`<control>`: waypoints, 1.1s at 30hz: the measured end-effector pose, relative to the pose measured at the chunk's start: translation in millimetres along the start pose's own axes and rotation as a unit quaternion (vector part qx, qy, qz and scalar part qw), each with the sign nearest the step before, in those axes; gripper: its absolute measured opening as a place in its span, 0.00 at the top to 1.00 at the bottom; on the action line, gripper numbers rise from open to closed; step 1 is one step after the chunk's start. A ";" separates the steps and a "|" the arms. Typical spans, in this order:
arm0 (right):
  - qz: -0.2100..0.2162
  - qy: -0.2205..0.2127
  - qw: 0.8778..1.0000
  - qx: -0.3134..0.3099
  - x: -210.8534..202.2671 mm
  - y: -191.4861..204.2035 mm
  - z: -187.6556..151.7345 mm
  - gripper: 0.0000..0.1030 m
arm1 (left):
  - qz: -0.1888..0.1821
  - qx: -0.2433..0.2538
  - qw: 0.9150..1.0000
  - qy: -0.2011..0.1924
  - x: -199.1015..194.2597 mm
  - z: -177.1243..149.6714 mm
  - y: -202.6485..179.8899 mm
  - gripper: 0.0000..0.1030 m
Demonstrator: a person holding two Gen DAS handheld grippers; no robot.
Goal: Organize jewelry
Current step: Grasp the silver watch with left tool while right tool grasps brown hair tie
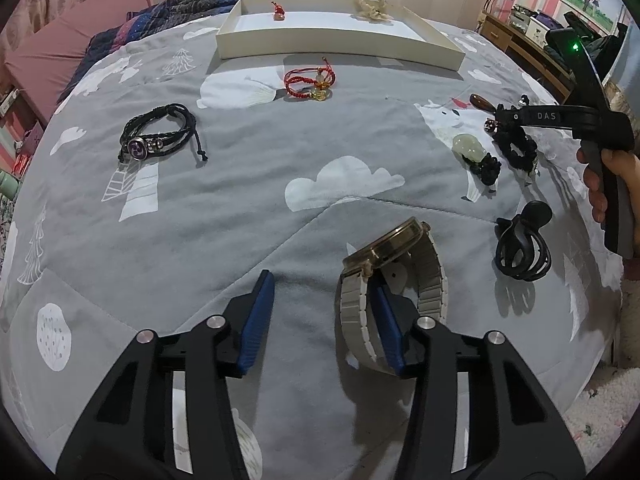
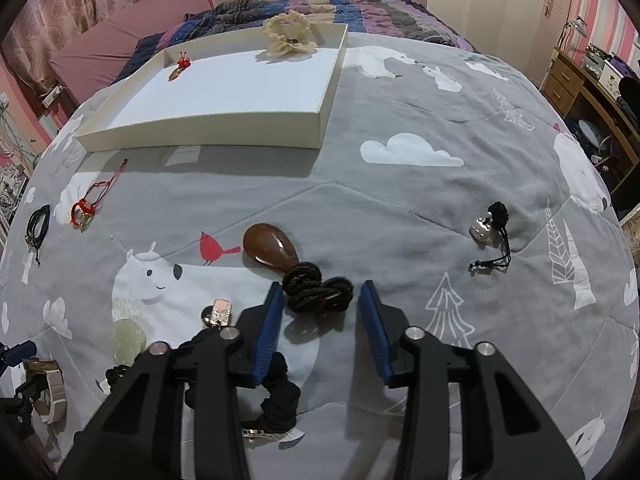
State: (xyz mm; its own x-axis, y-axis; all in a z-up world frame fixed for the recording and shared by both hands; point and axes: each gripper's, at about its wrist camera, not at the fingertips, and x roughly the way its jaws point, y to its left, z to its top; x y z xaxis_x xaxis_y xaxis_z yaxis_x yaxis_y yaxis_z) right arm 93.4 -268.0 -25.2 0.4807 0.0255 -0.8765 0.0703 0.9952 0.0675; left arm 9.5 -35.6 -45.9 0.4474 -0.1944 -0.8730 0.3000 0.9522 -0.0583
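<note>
A black braided leather bracelet with a purple round charm (image 1: 160, 139) is lying far left on the grey printed quilt (image 1: 248, 208), with a red knotted cord bracelet (image 1: 310, 82) beyond it, near the shallow white cardboard tray (image 1: 440, 50). The left gripper (image 1: 322, 304) is standing wide open, its right finger threading the band of a gold-cased, cream-strapped wristwatch (image 1: 390, 276). The right gripper (image 2: 320, 312) is hovering open, its fingers flanking the dark braided cord (image 2: 318, 292) of a brown teardrop stone pendant (image 2: 270, 250).
</note>
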 end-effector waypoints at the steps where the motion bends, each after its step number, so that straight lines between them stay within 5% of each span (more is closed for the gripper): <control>1: -0.001 -0.001 1.000 -0.001 -0.1 0.5 0.1 0.66 | -0.002 -0.001 1.000 -0.001 0.2 0.4 0.3 0.59; 10: -0.002 -0.011 1.000 -0.007 -3.1 2.6 0.9 0.72 | -0.026 -0.008 1.000 0.006 0.2 1.5 3.9 0.96; 21: 0.001 -0.034 0.999 0.002 -13.0 -2.5 12.5 0.75 | -0.018 -0.002 1.000 -0.007 -2.4 19.1 6.4 0.97; 33: 0.001 -0.069 0.998 0.009 -30.4 -2.1 40.0 0.75 | 0.012 -0.004 0.999 -0.051 -20.5 76.9 21.5 0.97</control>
State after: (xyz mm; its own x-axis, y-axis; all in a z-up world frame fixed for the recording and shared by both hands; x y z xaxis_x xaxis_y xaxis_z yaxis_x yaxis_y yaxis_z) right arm 113.6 -274.6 20.4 0.5962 0.0129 -0.8027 0.0841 0.9934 0.0784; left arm 71.5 -29.2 8.0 0.5380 -0.1934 -0.8204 0.2805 0.9589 -0.0421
